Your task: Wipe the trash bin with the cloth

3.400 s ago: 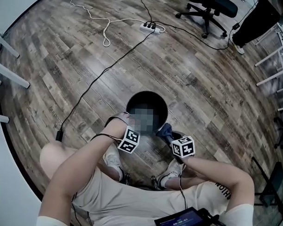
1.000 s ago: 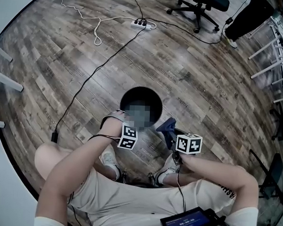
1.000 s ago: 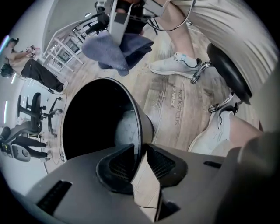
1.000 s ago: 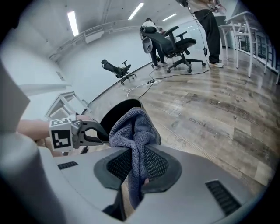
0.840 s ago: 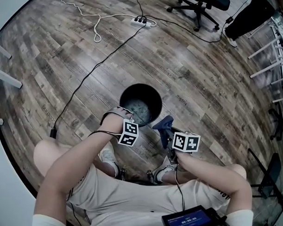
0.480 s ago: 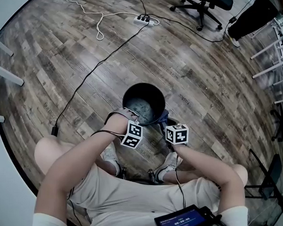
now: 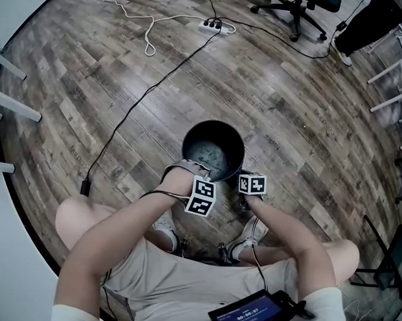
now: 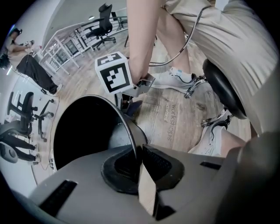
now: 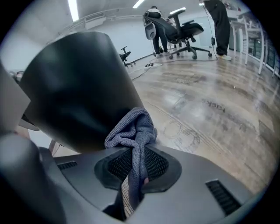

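R gripper (image 9: 136,151) has dropped beside trash bin (image 9: 78,87); L gripper (image 8: 136,159) fingers just closed on rim.
R fingers clenched on cloth (image 9: 133,124), bunched past tips; wiping prob. not started, whole bin left.

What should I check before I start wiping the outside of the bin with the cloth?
1. Does the left gripper grip the trash bin? ok: its jaws have just been closing and now clamp the rim.
2. Is the cloth held by the right gripper? ok: pinched between its jaws.
3. Does the cloth touch the bin's outer wall? cannot tell: it is right beside it.
4. Does the bin stand on the floor? ok.
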The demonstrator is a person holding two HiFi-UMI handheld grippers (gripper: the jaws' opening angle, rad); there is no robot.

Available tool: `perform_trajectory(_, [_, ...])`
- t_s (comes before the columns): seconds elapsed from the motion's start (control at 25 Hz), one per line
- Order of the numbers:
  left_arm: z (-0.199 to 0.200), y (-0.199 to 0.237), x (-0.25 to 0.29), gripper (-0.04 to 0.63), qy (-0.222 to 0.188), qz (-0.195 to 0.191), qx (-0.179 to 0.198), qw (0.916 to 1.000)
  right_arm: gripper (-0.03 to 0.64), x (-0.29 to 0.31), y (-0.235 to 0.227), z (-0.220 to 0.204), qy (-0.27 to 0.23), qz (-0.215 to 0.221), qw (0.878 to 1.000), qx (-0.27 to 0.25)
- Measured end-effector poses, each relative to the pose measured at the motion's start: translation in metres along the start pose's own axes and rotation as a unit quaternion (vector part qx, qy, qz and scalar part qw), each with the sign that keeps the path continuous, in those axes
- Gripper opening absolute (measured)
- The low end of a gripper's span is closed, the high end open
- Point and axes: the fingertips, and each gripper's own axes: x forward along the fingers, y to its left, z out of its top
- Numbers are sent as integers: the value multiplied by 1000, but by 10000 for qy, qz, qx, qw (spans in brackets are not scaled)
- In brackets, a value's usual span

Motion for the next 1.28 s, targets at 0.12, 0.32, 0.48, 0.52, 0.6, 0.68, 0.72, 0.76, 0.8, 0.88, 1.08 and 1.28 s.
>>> perform_trajectory(0.12, [1,2,0,35,-30,-73,-130,9999,54,27,-9,-15,253,230,9993,127])
perform_trajectory(0.32, [16,6,0,34,-210,-109,-547,9982,54,56,-26,-37,563,301,9972,380])
perform_trajectory(0.48, [19,9,-1,35,-366,-45,-678,9970,54,45,-30,-32,779,-129,9964,316])
perform_trajectory(0.52, [22,9,-4,35,-501,-66,-763,9958,54,36,-30,-29,804,-301,9958,329])
perform_trajectory(0.6, [26,12,-13,71,-801,-192,-1011,9915,54,13,-22,-19,728,-381,9957,423])
perform_trajectory(0.68, [23,13,-22,133,-867,-266,-1012,9907,54,-14,-7,-9,585,-225,9970,458])
perform_trajectory(0.72, [17,13,-24,156,-767,-250,-853,9931,54,-29,0,-4,527,-161,9973,488])
perform_trajectory(0.76, [9,11,-24,169,-597,-217,-617,9961,54,-46,7,0,484,-123,9971,567])
perform_trajectory(0.8, [0,8,-21,173,-384,-168,-334,9986,54,-63,14,4,452,-100,9966,680])
perform_trajectory(0.88, [-17,4,-14,173,53,9,269,9996,54,-96,30,12,348,-21,9964,771])
perform_trajectory(1.08, [-31,3,0,125,427,309,702,9961,54,-140,55,33,-76,152,9973,708])
perform_trajectory(1.28, [-31,0,3,55,573,184,778,9952,54,-133,78,41,-179,572,9967,544])
